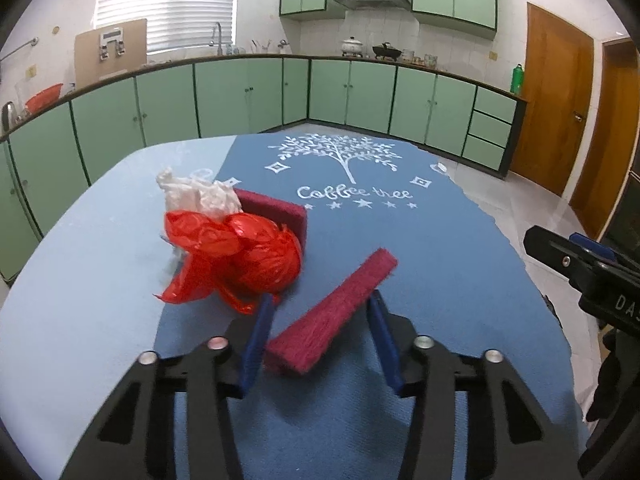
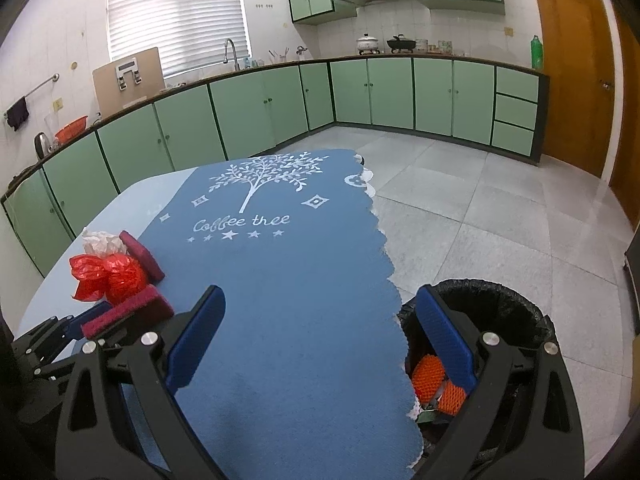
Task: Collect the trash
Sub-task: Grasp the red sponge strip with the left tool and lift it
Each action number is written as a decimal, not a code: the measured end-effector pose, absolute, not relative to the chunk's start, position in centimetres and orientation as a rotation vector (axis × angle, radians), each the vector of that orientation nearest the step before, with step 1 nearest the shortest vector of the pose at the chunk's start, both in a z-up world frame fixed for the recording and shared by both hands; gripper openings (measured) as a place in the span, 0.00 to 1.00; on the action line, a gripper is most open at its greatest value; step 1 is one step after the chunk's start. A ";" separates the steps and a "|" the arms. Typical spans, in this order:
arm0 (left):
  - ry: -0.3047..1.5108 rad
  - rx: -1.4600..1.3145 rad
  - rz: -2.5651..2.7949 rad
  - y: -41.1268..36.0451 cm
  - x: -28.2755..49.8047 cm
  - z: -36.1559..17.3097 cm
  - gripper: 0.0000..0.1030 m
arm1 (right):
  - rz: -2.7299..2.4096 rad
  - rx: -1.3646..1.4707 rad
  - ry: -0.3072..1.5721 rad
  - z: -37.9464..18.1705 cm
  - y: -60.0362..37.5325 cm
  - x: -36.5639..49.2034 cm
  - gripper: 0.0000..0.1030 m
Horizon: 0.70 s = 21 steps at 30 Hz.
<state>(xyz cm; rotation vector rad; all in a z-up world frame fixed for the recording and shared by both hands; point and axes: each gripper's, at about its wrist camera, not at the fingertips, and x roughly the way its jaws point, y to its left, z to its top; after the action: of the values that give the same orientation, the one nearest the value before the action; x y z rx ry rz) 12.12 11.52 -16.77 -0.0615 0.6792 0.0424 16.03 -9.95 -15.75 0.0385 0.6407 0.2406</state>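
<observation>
**Scouring pad between the left jaws, bin waiting at the table's edge**

Green kitchen cabinets ring a table laid with a blue mat that reads "Coffee tree" under a white tree. We see the left gripper with its blue pads either side of a maroon scouring pad, which lies askew across the gap; the right pad touches it, but we cannot tell whether the left one presses too. Just beyond it sit a crumpled red plastic bag, a wad of white plastic and a second maroon pad, all crowded together. The right gripper stands wide open with nothing in it, over the mat's edge, above a black-lined bin holding orange foam netting.

We judge the pad light, springy and rough (it should not slip); pinching across its narrow sides suits it. On the other gripper's body we read only "DA".
</observation>
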 end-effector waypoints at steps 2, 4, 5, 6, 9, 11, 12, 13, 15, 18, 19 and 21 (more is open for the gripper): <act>0.676 -0.062 0.058 11.6 11.9 -16.7 0.34 | 0.241 0.037 0.643 -15.7 -9.8 16.1 0.91; 0.668 -0.068 0.062 11.7 11.7 -16.6 0.26 | 0.244 0.035 0.643 -15.7 -9.6 16.1 0.91; 0.661 -0.072 0.059 11.7 11.6 -16.5 0.20 | 0.248 0.034 0.642 -15.7 -9.5 16.1 0.91; 0.650 -0.075 0.056 11.5 11.4 -16.2 0.18 | 0.251 0.033 0.641 -15.7 -9.4 16.0 0.91; 0.628 -0.067 0.049 11.0 11.0 -15.4 0.13 | 0.267 0.027 0.637 -15.5 -8.9 15.9 0.91; 0.614 -0.064 0.053 11.0 10.7 -14.9 0.13 | 0.277 0.023 0.633 -15.3 -8.6 15.8 0.91; 0.607 -0.067 0.056 11.1 10.5 -14.7 0.13 | 0.281 0.023 0.632 -15.2 -8.4 15.8 0.91; 0.600 -0.073 0.058 11.2 10.3 -14.4 0.13 | 0.287 0.021 0.632 -15.2 -8.2 15.8 0.91; 0.587 -0.088 0.062 11.7 9.8 -13.7 0.13 | 0.294 0.018 0.631 -15.0 -7.8 15.9 0.90; 0.553 -0.087 0.076 12.3 8.6 -12.6 0.13 | 0.310 0.021 0.627 -14.8 -7.1 15.9 0.90; 0.545 -0.085 0.080 12.4 8.4 -12.3 0.13 | 0.314 0.020 0.625 -14.8 -6.9 15.9 0.90; 0.527 -0.090 0.093 13.0 7.8 -11.7 0.13 | 0.329 0.015 0.620 -14.5 -6.1 15.9 0.90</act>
<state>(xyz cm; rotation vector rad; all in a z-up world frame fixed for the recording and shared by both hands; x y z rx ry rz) 7.76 13.02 -11.69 -0.0896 0.5273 0.0933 15.89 -6.07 -14.54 0.0146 0.6204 0.3287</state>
